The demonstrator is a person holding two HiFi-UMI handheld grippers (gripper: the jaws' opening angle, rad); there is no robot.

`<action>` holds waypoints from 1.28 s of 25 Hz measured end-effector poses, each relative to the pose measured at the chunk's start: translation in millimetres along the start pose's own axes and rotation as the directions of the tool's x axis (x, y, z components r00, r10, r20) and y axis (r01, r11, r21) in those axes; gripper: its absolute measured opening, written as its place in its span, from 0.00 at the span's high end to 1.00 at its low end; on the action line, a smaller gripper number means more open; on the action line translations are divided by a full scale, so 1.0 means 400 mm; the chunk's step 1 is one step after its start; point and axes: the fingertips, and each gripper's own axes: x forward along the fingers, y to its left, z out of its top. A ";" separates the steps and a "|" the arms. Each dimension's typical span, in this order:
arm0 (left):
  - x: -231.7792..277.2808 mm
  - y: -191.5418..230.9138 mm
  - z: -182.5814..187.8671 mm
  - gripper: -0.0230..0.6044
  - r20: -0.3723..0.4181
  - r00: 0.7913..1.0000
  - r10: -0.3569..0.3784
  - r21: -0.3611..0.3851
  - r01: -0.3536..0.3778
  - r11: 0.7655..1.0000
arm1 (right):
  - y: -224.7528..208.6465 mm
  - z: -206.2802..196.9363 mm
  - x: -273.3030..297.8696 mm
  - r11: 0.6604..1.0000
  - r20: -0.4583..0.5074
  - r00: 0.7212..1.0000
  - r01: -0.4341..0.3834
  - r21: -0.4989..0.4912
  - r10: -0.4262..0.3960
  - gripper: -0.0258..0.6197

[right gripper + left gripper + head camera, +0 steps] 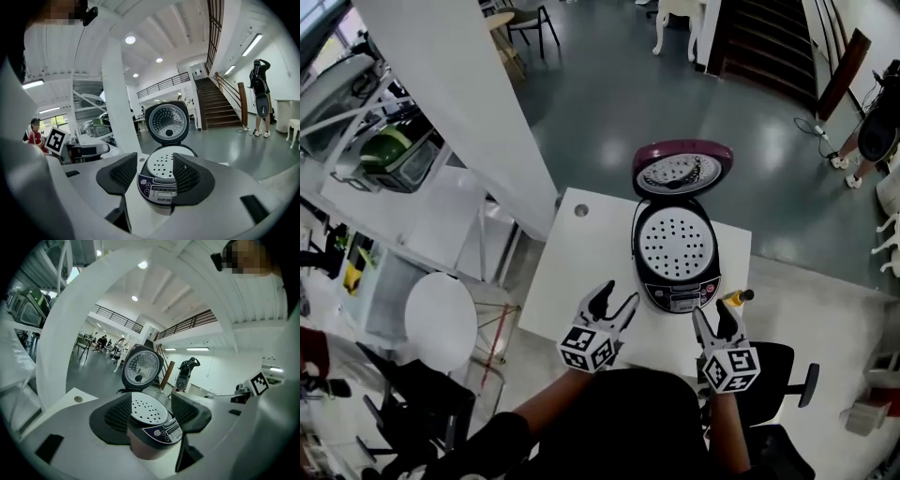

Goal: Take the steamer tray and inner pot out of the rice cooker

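steamer tray [675,242] sits in the open rice cooker [677,272] at the far edge of the table [581,272], dead ahead between left gripper [616,300] and right gripper [717,319]; both have jaws apart, empty, about equally near.

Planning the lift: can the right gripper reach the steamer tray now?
Likely yes: the lid stands open, the steamer tray lies exposed, nothing between it and the open right gripper.

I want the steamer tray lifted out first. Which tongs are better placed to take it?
Probably the right tongs: open, empty, aimed squarely at the steamer tray. The left tongs, also open, face the rice cooker at an angle.
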 end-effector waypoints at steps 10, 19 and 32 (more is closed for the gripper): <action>0.162 0.027 -0.018 0.57 -0.076 0.989 0.127 0.002 -0.127 0.992 | -0.124 -0.011 0.128 0.993 -0.135 0.984 -0.121 -0.006 0.119 0.63; 0.315 0.103 -0.071 0.57 -0.197 0.959 0.203 0.054 -0.196 0.979 | -0.244 0.019 0.297 0.987 -0.209 0.967 -0.156 -0.026 0.147 0.63; 0.488 0.213 -0.155 0.55 -0.348 0.915 0.207 0.135 -0.169 0.976 | -0.357 -0.068 0.484 0.997 -0.311 0.950 -0.034 -0.063 0.012 0.63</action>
